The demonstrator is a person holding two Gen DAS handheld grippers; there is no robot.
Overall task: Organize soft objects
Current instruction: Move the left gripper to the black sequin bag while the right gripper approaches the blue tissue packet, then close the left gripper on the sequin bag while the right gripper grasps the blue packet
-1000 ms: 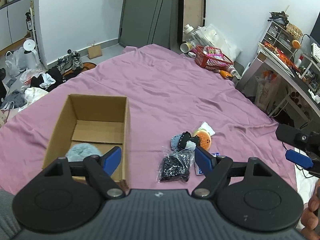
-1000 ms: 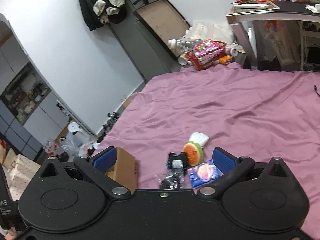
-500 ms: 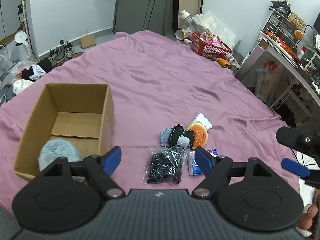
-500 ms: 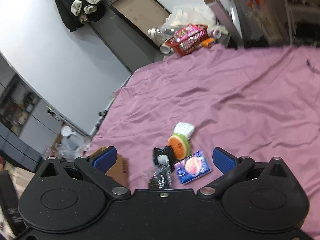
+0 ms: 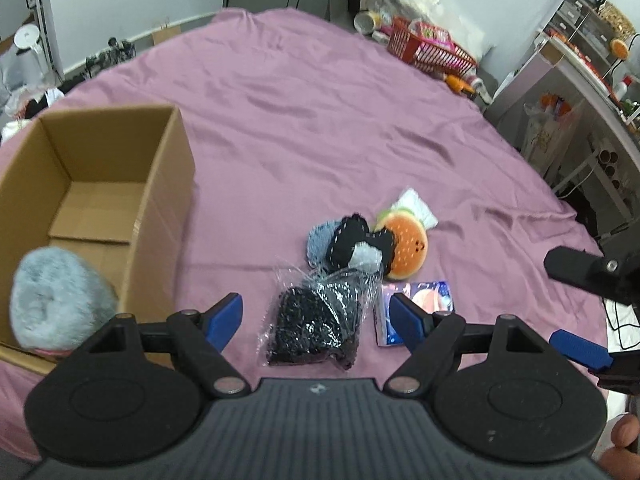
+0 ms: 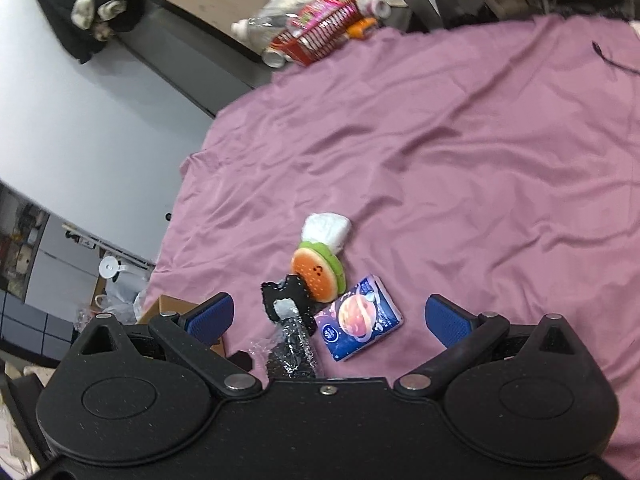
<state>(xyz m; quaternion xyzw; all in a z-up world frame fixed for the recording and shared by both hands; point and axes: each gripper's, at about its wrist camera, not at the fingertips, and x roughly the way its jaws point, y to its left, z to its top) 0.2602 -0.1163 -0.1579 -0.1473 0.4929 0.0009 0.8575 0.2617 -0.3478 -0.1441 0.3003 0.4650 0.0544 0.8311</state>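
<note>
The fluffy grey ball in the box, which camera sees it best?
The left wrist view: the fluffy grey ball sits in plain sight inside the cardboard box. The right wrist view shows only a corner of the box, not the ball.

Black tongs [image 5: 316,314], blue pads [image 5: 224,316], silver screws, possibly ribbed housing.

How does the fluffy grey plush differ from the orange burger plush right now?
The fluffy grey plush sits inside the brown cardboard box; the orange burger plush lies out on the purple sheet. The grey one is plain, shaggy and alone; the burger one is smooth, has a face, and touches other items. Neither is held.
</note>
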